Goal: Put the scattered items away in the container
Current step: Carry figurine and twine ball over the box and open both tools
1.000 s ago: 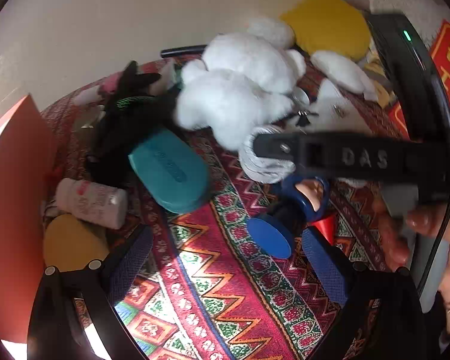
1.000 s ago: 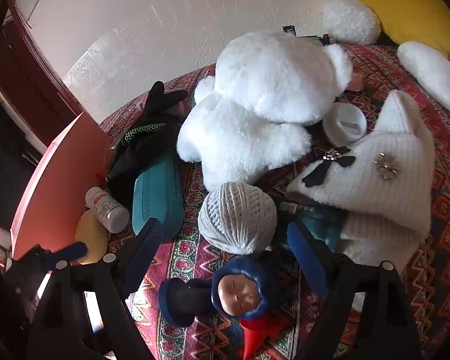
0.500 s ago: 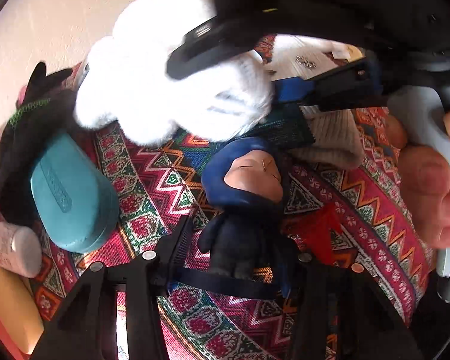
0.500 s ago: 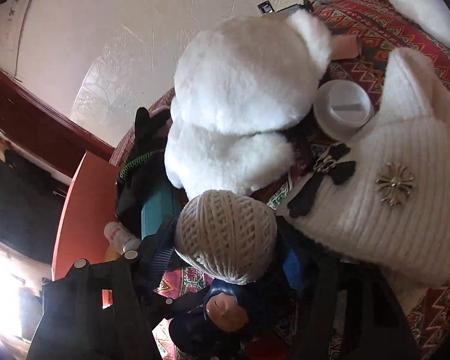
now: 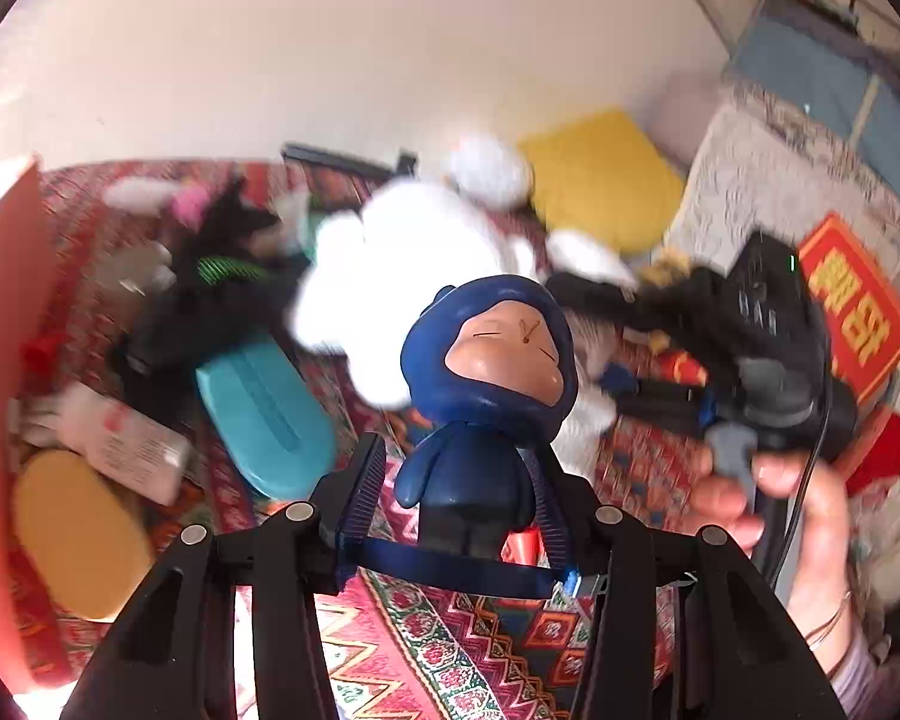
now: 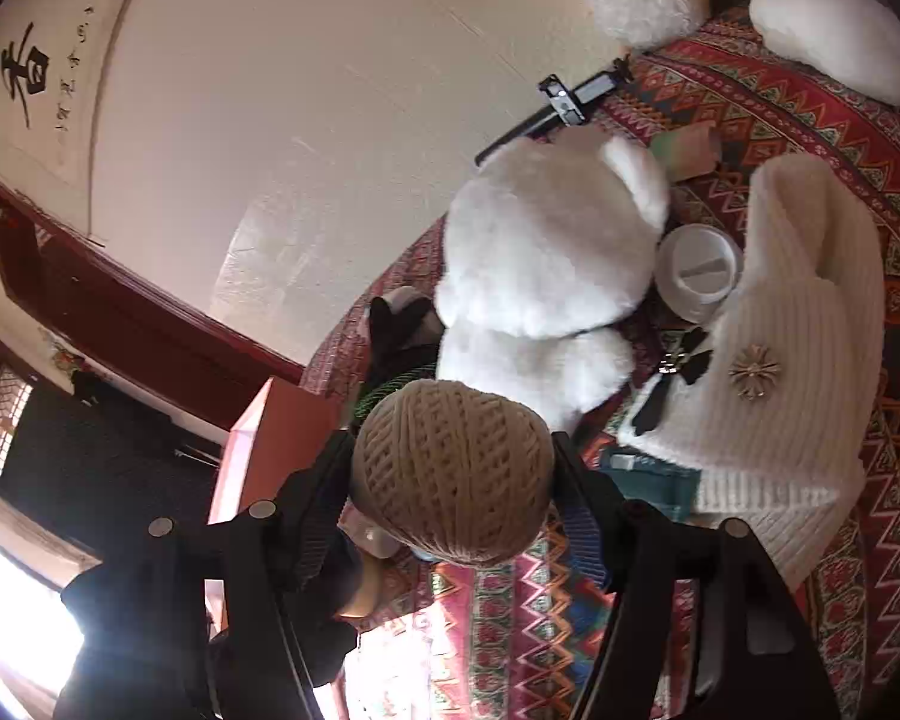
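My left hand-held gripper (image 5: 459,489) clamps the blue doll (image 5: 480,396) upright, lifted above the patterned cloth (image 5: 450,654). My right hand-held gripper (image 6: 453,480) grips the twine ball (image 6: 450,471), raised near the orange container (image 6: 270,450).

the blue hooded doll (image 5: 486,402) stands upright, lifted clear of the patterned cloth, its dark blue body pinched at the sides and its round head with a tan face and closed eyes above. the ball of cream twine (image 6: 453,471) is round, tightly wound in a criss-cross pattern, and is also held up off the cloth. the orange-red container (image 5: 6,324) stands at the far left edge, its tall wall upright; just inside its wall, on its near side, lie a white bottle (image 5: 123,438) on its side and a flat yellow oval piece (image 5: 78,534).
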Available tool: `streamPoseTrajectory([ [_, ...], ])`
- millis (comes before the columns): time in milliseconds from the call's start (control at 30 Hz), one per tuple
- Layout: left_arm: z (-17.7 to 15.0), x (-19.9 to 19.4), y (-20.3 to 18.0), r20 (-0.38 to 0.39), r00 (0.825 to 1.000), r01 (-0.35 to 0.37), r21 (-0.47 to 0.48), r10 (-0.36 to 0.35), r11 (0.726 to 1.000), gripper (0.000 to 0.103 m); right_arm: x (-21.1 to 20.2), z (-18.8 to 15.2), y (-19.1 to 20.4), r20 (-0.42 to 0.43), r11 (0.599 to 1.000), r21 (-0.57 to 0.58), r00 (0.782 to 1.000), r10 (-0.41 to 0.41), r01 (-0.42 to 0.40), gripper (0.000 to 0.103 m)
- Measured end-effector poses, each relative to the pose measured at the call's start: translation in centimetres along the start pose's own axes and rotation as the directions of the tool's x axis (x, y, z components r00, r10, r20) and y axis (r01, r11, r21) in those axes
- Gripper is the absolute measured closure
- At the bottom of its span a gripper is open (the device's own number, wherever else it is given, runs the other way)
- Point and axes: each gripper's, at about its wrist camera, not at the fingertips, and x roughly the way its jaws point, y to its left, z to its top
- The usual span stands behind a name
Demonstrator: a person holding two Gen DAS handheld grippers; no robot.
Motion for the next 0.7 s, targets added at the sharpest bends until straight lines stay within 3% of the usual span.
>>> streamPoseTrajectory([
  [100, 2.1, -6.0, 2.1, 0.14, 0.987, -0.081, -0.005, 0.081, 0.997, 0.057, -0.5, -0.9, 4.2, 0.007, 0.997, -0.048, 0.998, 0.069, -0.069, 0.04],
  [200, 5.1, -12.1, 6.1, 0.273, 0.945, -0.163, -0.075, 0.177, 0.984, 0.057, 0.4, -2.3, 10.4, -0.015, 0.978, -0.151, 0.99, 0.143, -0.144, 0.04],
  [300, 5.5, -18.0, 10.5, 0.343, 0.877, -0.297, -0.163, 0.336, 0.941, 0.057, 2.5, -4.1, 17.5, -0.065, 0.942, -0.262, 0.977, 0.201, -0.211, 0.04],
  [367, 4.9, -21.6, 13.3, 0.371, 0.806, -0.402, -0.231, 0.462, 0.886, 0.043, 4.5, -4.9, 22.3, -0.109, 0.909, -0.324, 0.965, 0.239, -0.262, 0.04],
  [400, 4.5, -23.2, 14.6, 0.38, 0.766, -0.445, -0.269, 0.519, 0.854, 0.025, 5.5, -5.6, 24.7, -0.125, 0.893, -0.357, 0.961, 0.245, -0.274, 0.04],
  [433, 3.9, -24.6, 15.7, 0.388, 0.73, -0.474, -0.306, 0.563, 0.826, 0.014, 6.5, -6.2, 26.9, -0.137, 0.879, -0.384, 0.959, 0.247, -0.282, 0.039],
  [467, 3.3, -25.9, 16.7, 0.395, 0.7, -0.489, -0.34, 0.594, 0.803, 0.012, 7.6, -6.8, 28.8, -0.15, 0.866, -0.408, 0.957, 0.248, -0.289, 0.038],
  [500, 2.8, -27.2, 17.8, 0.4, 0.68, -0.492, -0.372, 0.614, 0.787, 0.009, 8.7, -7.3, 30.4, -0.162, 0.857, -0.424, 0.955, 0.247, -0.293, 0.037],
  [600, 1.0, -30.0, 20.0, 0.419, 0.65, -0.466, -0.439, 0.634, 0.768, 0.004, 10.5, -8.7, 33.3, -0.153, 0.848, -0.438, 0.954, 0.258, -0.299, 0.021],
  [700, 0.1, -31.3, 20.9, 0.424, 0.625, -0.473, -0.462, 0.655, 0.75, 0.003, 11.2, -9.4, 34.3, -0.162, 0.844, -0.422, 0.944, 0.288, -0.33, 0.021],
])
